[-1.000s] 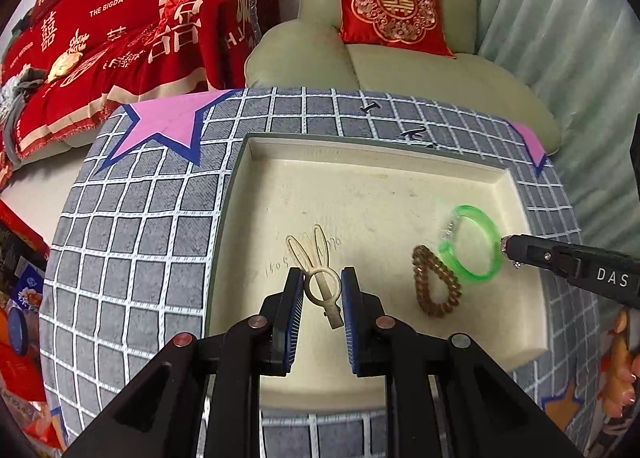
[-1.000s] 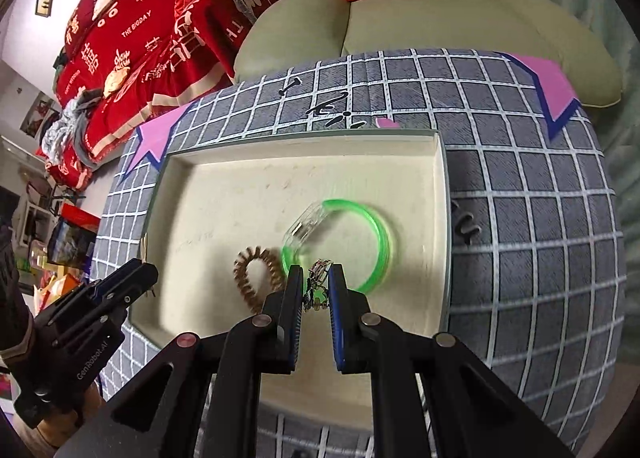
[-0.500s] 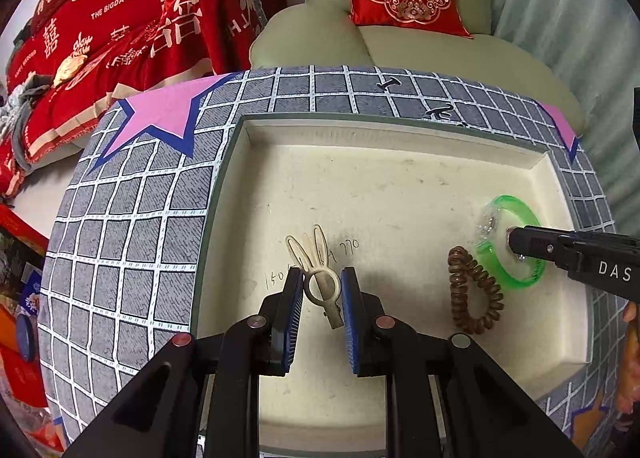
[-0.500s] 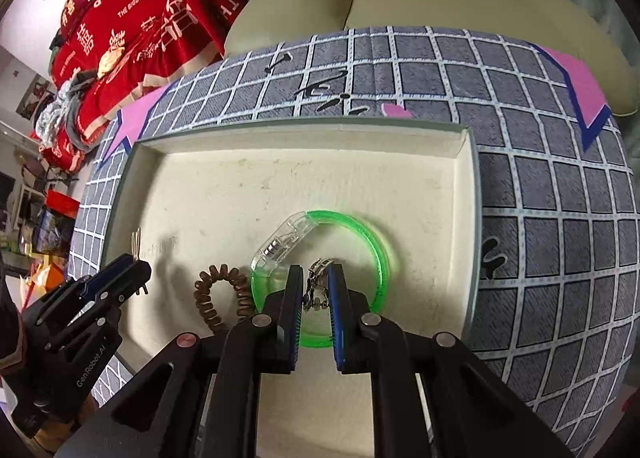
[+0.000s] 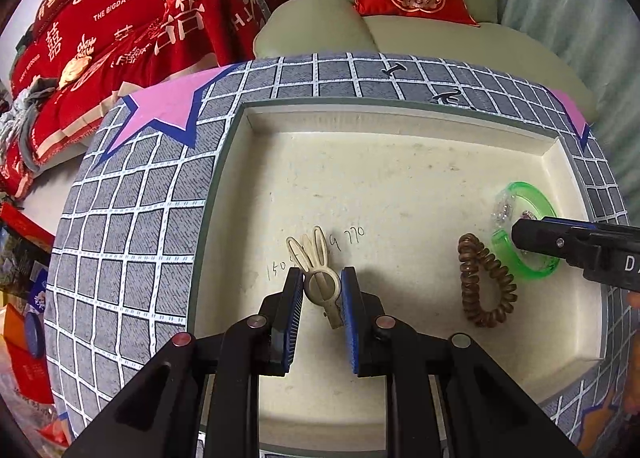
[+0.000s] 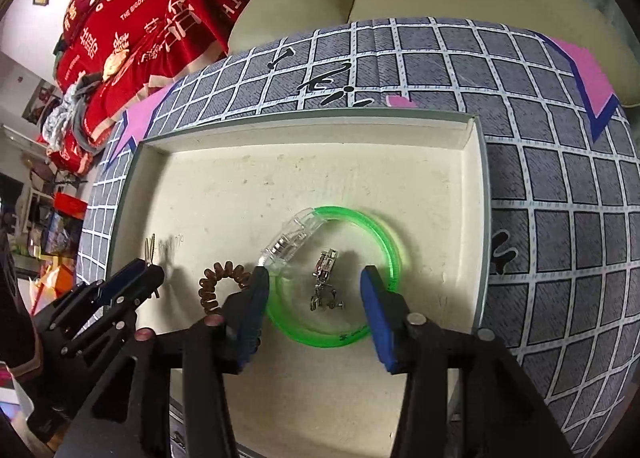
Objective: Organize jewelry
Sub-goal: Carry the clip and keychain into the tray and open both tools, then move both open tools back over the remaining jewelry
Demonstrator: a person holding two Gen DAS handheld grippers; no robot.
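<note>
Two grippers over tray (image 5: 400, 118). Left gripper (image 5: 322, 290) clamps clip (image 5: 320, 286); right gripper (image 6: 314, 294), jaws just opened, empty, earrings (image 6: 325, 282) dropped inside bangle (image 6: 384, 242). Risk: withdrawing fingers snag bangle, scattering earrings.

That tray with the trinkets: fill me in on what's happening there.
A person is sorting jewelry into a cream tray with two handheld grippers. The left gripper is clamped on a beige rabbit-ear hair clip. The right gripper has just been opening; small silver earrings lie loose between its jaws, inside the green bangle. A brown coil hair tie lies beside it.
</note>
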